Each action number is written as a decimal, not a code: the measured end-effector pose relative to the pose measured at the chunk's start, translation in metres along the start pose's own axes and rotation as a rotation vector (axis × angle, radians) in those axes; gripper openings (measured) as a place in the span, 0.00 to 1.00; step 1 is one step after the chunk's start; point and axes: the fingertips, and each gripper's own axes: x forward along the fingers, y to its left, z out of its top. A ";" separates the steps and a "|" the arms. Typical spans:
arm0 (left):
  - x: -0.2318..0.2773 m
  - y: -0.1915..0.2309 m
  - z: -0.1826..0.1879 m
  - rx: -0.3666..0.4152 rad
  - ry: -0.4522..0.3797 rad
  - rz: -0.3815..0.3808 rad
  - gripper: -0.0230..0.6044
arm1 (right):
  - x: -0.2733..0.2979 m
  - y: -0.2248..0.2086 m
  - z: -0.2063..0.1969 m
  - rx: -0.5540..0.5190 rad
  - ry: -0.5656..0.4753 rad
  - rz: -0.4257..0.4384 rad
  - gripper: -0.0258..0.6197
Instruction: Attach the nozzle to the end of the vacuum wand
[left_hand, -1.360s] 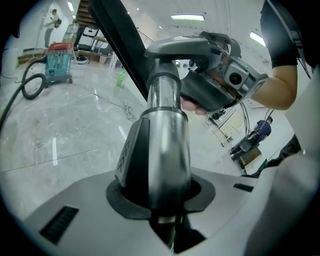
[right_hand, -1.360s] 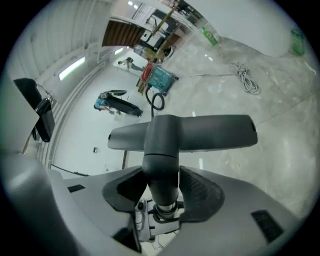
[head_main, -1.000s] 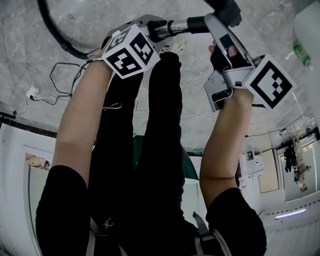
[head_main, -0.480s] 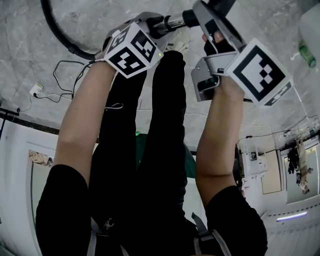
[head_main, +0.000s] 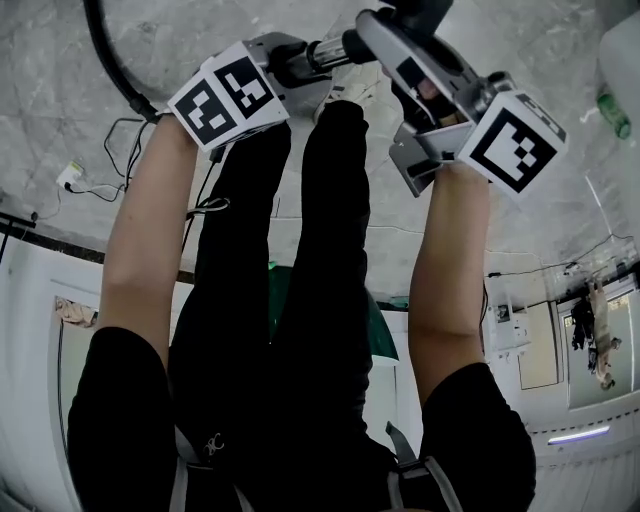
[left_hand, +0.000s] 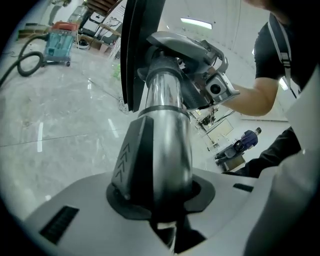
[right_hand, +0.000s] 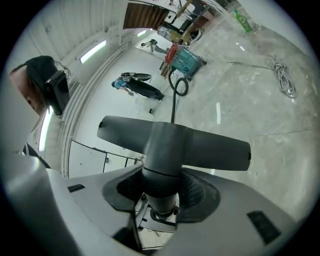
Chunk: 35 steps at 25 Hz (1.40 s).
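In the head view my left gripper is shut on the chrome vacuum wand, which points right. My right gripper is shut on the neck of the dark grey floor nozzle, right beside the wand's end. The left gripper view shows the wand clamped in the left gripper and running up into the nozzle's neck, with the flat nozzle head edge-on. From the right gripper the wide nozzle head lies crosswise. How deep the wand sits in the neck is hidden.
A black hose curves off to the upper left over the marble floor. A thin cable and a white plug lie on the floor at left, a green bottle at right. My black-trousered legs stand below the grippers.
Both grippers have shifted left and rolled. The right gripper and nozzle have risen towards the top edge and drawn closer to the wand's end.
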 end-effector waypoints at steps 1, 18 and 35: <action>-0.001 0.000 -0.006 0.001 -0.001 0.007 0.22 | 0.002 0.000 -0.006 0.010 0.005 -0.011 0.33; -0.041 0.055 -0.070 -0.237 -0.088 0.479 0.06 | 0.029 -0.148 -0.038 0.265 -0.103 -0.298 0.33; -0.034 0.092 -0.094 -0.412 -0.114 0.473 0.06 | 0.132 -0.251 -0.034 0.258 -0.072 -0.300 0.33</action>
